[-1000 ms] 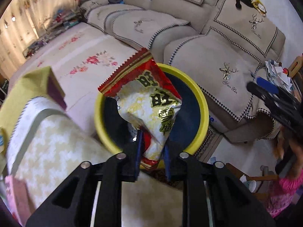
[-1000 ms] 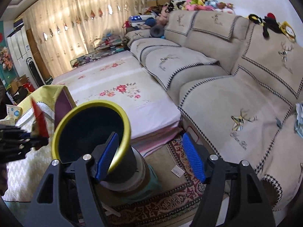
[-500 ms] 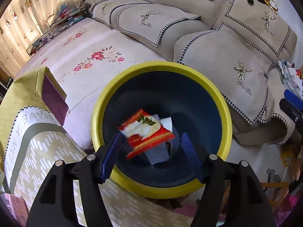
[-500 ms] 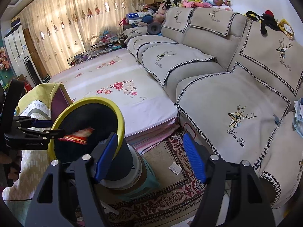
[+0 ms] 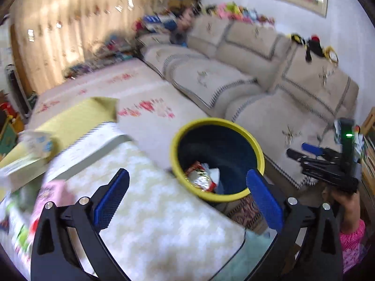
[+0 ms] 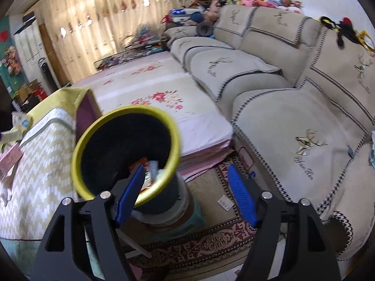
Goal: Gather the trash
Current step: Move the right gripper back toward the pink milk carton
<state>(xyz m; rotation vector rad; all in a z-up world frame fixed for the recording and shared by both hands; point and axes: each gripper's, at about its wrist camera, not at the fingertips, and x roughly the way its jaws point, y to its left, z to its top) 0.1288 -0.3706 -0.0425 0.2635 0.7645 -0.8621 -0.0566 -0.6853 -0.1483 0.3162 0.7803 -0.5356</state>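
Sofa-side bin (image 5: pixel 252 145) holds red wrapper (image 5: pixel 199 179)

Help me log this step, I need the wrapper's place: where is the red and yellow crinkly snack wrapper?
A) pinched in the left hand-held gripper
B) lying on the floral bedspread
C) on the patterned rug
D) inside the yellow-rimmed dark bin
D: the red and yellow crinkly snack wrapper lies inside the yellow-rimmed dark bin, while the left hand-held gripper is open and empty.

Bin (image 6: pixel 173 138) wall hides most of the wrapper (image 6: pixel 145 164).
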